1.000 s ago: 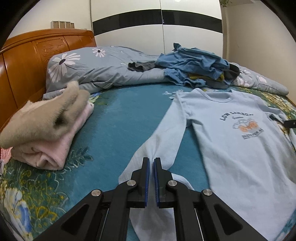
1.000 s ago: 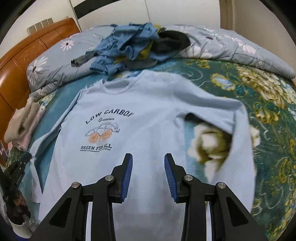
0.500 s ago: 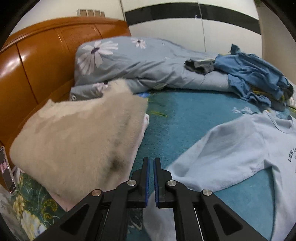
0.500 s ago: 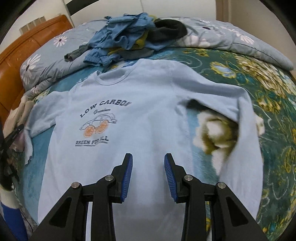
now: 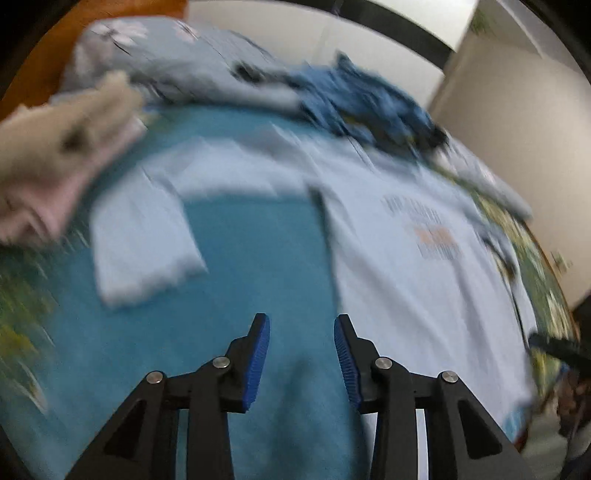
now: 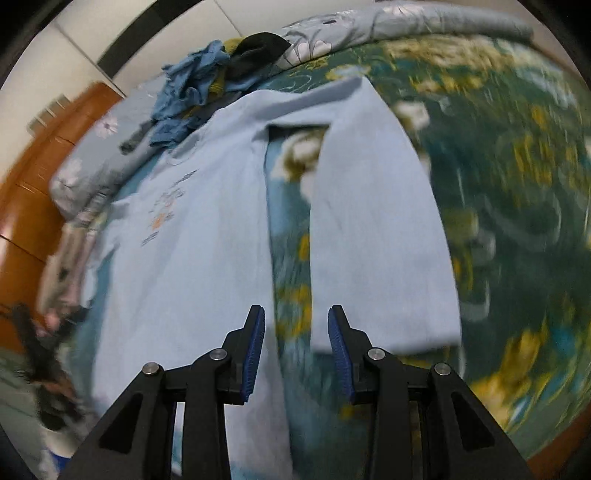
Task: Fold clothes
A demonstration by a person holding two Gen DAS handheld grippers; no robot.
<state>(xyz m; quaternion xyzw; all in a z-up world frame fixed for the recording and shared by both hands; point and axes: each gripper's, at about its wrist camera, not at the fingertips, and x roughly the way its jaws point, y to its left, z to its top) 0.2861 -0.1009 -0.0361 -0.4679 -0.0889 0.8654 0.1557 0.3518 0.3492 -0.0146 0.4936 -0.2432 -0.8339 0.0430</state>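
A light blue long-sleeved shirt (image 5: 413,266) (image 6: 192,236) with a car print lies spread face up on the bed. Its one sleeve (image 5: 140,236) bends out and down to the left in the left wrist view, released on the teal sheet. My left gripper (image 5: 301,332) hovers over bare sheet between that sleeve and the shirt's body, its jaws opening with nothing between them. My right gripper (image 6: 295,325) is open and empty above the gap between the body and the other sleeve (image 6: 376,229), close to the cuff.
A folded beige and pink pile (image 5: 62,147) (image 6: 62,273) sits by the wooden headboard (image 6: 26,206). A heap of blue and dark clothes (image 5: 362,107) (image 6: 207,81) lies on the floral quilt (image 6: 406,22) at the head of the bed. Floral sheet (image 6: 517,192) lies right of the shirt.
My left gripper let go of the sleeve, which now lies flat, and swung back right with its jaws parted. My right gripper moved right, from over the shirt's body to beside the other sleeve.
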